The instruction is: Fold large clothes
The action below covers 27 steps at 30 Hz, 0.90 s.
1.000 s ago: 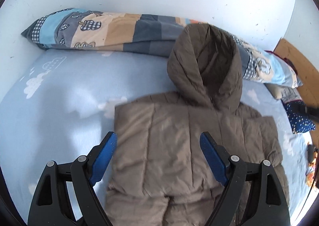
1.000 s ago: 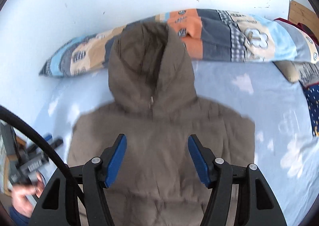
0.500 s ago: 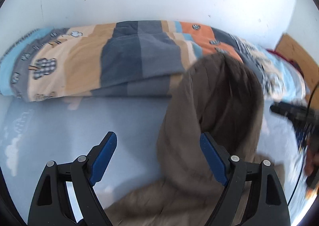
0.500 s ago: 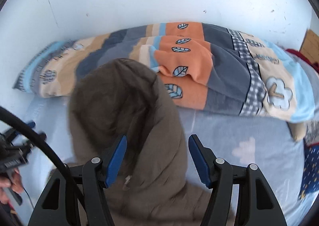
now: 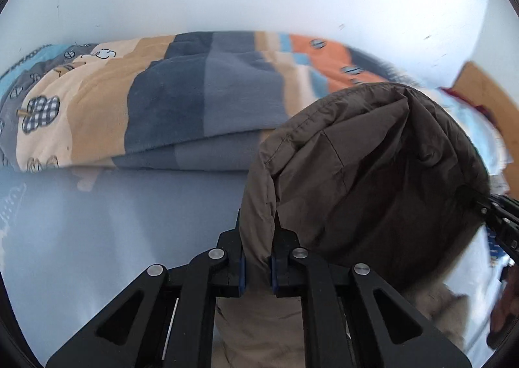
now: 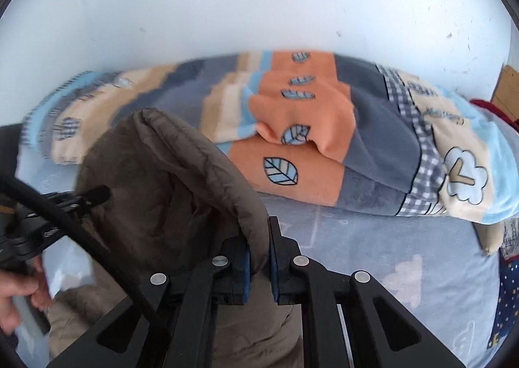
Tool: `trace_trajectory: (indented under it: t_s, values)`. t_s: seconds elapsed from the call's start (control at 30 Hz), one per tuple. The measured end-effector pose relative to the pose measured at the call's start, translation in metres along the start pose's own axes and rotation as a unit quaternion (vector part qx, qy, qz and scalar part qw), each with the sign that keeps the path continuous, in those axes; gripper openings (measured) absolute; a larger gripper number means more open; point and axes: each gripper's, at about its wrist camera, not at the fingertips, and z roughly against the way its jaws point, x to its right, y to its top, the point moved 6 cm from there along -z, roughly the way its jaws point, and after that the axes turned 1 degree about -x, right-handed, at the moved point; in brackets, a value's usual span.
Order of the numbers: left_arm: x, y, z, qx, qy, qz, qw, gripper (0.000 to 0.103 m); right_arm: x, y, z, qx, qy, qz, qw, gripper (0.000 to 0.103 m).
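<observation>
Pinching the brown jacket's hood (image 5: pixel 373 166), the left gripper (image 5: pixel 257 265) clamps its left rim between the blue pads while the right gripper (image 6: pixel 258 265) clamps the opposite rim, so the hood stands up just ahead of both, with the patterned quilt (image 6: pixel 324 128) beyond on the blue bedsheet (image 5: pixel 113 222). Folding it well likely means drawing the 2 grips back together, level, laying the hood flat onto the jacket body below without twisting.

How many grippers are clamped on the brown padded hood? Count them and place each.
2. The left gripper pinches the brown padded hood at its left rim; the right gripper pinches the hood's right rim. Nothing else grips it in view.
</observation>
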Motion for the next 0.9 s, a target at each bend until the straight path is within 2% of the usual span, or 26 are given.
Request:
trace_trajectory:
  t_s: [0.1,0.13,0.2,0.27,0.37,0.43,0.47,0.5,0.57,0.6,0.63,0.67,0.73,0.77,0.8,0.83,0.87,0.9]
  values:
    - [0.013,-0.018,0.053,0.029,-0.016,-0.036,0.9988,0.010,-0.006,-0.015,0.046,0.020,0.013,0.021,0.999,0.010]
    - [0.016,-0.026,0.073,0.036,-0.030,-0.041,0.9981,0.010,-0.008,-0.023,0.065,0.030,0.030,0.021,0.999,0.010]
    - [0.019,-0.044,0.109,0.049,-0.031,-0.053,0.9969,0.010,-0.014,-0.040,0.096,0.041,0.039,0.029,0.998,0.010]
    - [0.024,-0.069,0.139,0.054,-0.055,-0.058,0.9954,0.011,-0.021,-0.064,0.128,0.056,0.052,0.043,0.996,0.010]
    - [0.035,-0.128,0.177,0.063,-0.039,-0.090,0.9932,0.013,-0.027,-0.116,0.169,0.070,0.051,0.050,0.995,0.010]
    - [0.039,-0.170,0.180,0.048,-0.033,-0.096,0.9936,0.019,-0.032,-0.155,0.181,0.067,0.056,0.052,0.995,0.010]
    - [0.041,-0.190,0.177,0.036,-0.029,-0.095,0.9944,0.030,-0.032,-0.173,0.181,0.059,0.051,0.046,0.996,0.010]
    - [0.042,-0.216,0.168,0.016,-0.023,-0.089,0.9956,0.045,-0.032,-0.195,0.174,0.042,0.048,0.034,0.997,0.010]
    - [0.042,-0.252,0.145,-0.028,0.003,-0.090,0.9956,0.060,-0.032,-0.234,0.152,0.011,0.033,0.007,0.999,0.014]
    - [0.043,-0.278,0.130,-0.075,0.021,-0.099,0.9920,0.060,-0.032,-0.253,0.135,-0.021,0.021,-0.004,1.000,0.015]
    - [0.045,-0.292,0.125,-0.091,0.032,-0.112,0.9890,0.060,-0.032,-0.272,0.118,-0.061,0.008,-0.012,0.998,0.023]
    - [0.048,-0.304,0.133,-0.073,0.061,-0.132,0.9867,0.060,-0.033,-0.291,0.107,-0.092,-0.010,-0.005,0.996,0.024]
    - [0.056,-0.317,0.154,-0.059,0.080,-0.144,0.9846,0.060,-0.037,-0.297,0.119,-0.095,-0.021,0.004,0.995,0.025]
    - [0.061,-0.320,0.165,-0.061,0.068,-0.138,0.9862,0.060,-0.039,-0.290,0.140,-0.080,-0.029,0.010,0.996,0.027]
    - [0.066,-0.324,0.183,-0.051,0.044,-0.114,0.9912,0.061,-0.039,-0.284,0.159,-0.063,-0.030,0.006,0.998,0.031]
    - [0.068,-0.327,0.196,-0.042,0.030,-0.096,0.9940,0.066,-0.037,-0.281,0.176,-0.048,-0.027,-0.009,0.998,0.044]
    - [0.072,-0.333,0.214,-0.030,0.017,-0.076,0.9965,0.070,-0.033,-0.280,0.197,-0.033,-0.023,-0.035,0.999,0.053]
    - [0.075,-0.338,0.228,-0.018,0.011,-0.066,0.9976,0.070,-0.028,-0.283,0.214,-0.018,-0.015,-0.065,0.998,0.053]
